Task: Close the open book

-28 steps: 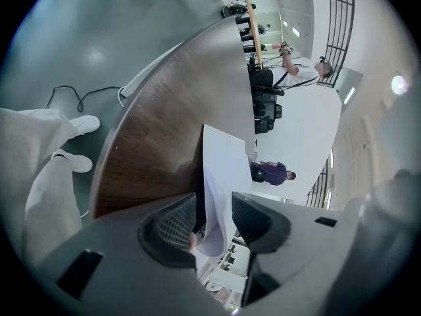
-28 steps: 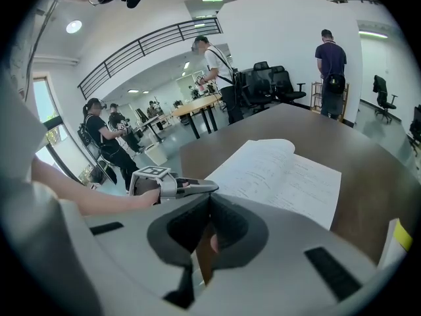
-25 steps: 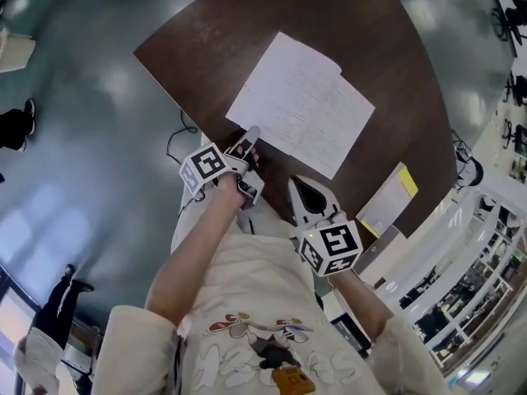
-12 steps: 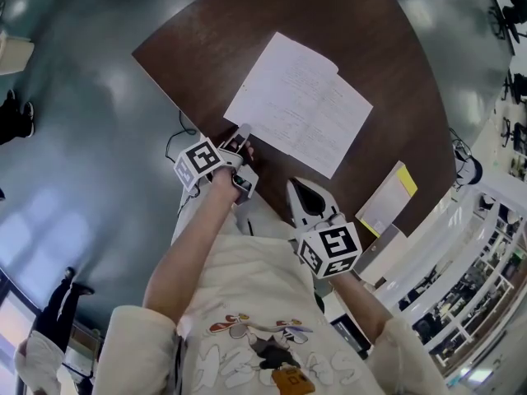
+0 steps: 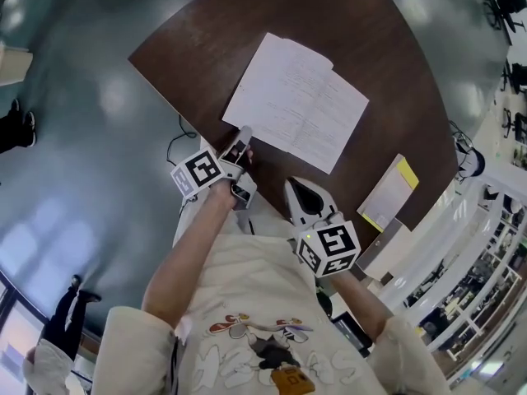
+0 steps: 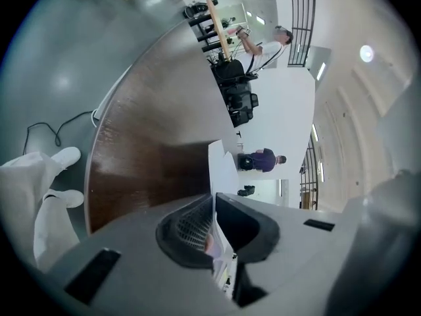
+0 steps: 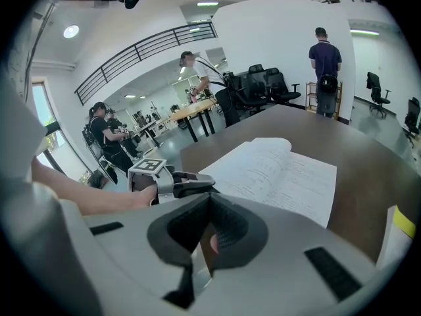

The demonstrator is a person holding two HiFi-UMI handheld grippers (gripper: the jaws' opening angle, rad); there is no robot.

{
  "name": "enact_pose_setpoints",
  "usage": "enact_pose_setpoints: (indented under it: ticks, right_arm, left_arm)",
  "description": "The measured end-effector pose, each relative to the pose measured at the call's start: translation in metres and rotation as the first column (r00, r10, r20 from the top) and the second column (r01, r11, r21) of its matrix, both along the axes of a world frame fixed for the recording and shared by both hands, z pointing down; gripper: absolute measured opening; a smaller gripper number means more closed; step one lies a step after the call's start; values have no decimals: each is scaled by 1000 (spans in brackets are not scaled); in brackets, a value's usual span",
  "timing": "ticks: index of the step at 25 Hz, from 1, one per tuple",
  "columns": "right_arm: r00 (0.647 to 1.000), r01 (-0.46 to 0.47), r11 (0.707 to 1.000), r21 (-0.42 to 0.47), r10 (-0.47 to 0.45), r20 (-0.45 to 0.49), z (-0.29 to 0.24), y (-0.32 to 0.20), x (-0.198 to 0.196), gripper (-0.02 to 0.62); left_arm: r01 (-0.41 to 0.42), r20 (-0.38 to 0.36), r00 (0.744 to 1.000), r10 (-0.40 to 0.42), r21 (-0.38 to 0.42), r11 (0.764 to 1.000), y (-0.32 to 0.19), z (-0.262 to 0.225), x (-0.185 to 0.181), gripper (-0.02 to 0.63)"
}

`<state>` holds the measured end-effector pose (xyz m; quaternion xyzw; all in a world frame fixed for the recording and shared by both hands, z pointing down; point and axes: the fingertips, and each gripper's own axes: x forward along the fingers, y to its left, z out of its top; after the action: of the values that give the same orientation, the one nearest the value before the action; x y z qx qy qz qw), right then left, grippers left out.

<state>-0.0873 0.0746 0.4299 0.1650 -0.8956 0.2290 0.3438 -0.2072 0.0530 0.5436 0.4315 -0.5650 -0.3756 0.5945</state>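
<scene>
My left gripper (image 5: 244,132): jaws closing on a corner page of the book (image 5: 296,101), near edge of the table (image 5: 206,31).
My right gripper (image 5: 295,189): jaws pressed together, empty.

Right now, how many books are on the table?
2: an open book, page corner between the closing jaws of the left gripper, and a closed yellow-edged one at the table's right edge.

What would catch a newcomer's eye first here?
A white open book lies on the dark table, mid-picture in the head view. The left gripper is at its near left corner, jaws closing with a page edge between them; the right gripper hangs back near the person's body, jaws together, empty.
</scene>
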Motion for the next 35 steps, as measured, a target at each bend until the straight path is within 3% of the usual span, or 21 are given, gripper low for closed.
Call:
enact_pose_setpoints:
  ticks: [8, 16, 23, 35]
  right_arm:
    - [998, -64, 998, 8, 64, 28, -15, -2, 2, 6]
    - [990, -134, 991, 3, 134, 37, -7, -18, 22, 6]
    - [977, -209, 978, -9, 209, 30, 7, -32, 48, 6]
    - [923, -384, 924, -1, 383, 44, 11, -48, 89, 6]
  left_arm:
    - [-158, 166, 974, 152, 18, 987, -2, -40, 9, 23]
    - [-315, 307, 900, 310, -34, 949, -12, -47, 42, 21]
    - [-451, 418, 789, 450, -102, 887, -20, -47, 80, 21]
    - [-643, 576, 517, 633, -227, 732, -34, -57, 128, 21]
